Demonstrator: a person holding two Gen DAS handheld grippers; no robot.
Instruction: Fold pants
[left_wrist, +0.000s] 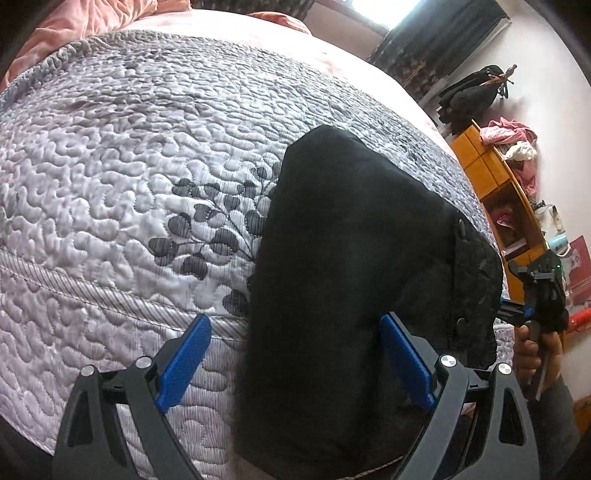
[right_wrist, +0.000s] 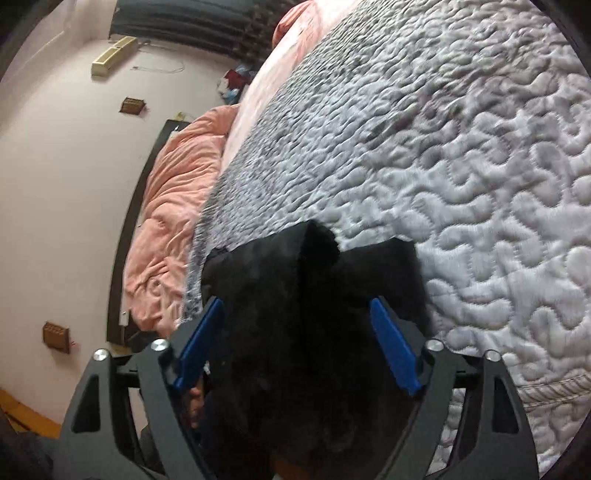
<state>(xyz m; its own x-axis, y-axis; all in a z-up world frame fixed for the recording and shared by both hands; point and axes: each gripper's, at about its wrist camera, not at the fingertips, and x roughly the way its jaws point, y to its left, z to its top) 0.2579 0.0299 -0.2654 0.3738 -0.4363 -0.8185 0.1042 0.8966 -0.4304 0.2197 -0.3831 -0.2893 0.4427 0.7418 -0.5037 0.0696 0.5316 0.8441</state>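
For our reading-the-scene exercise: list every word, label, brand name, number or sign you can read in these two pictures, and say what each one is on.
None can be read.
The red picture beside the wooden shelf: any print on it is too small and blurred to read.
The brown wall plates: no readable marks.
The black pants, the quilt and the blue claw pads: no labels or writing show.

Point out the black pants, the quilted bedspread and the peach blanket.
black pants (left_wrist: 351, 236): left wrist view, flat middle of fabric.
quilted bedspread (left_wrist: 129, 155): left wrist view, bare stitched area.
peach blanket (right_wrist: 173, 206): right wrist view, crumpled middle.
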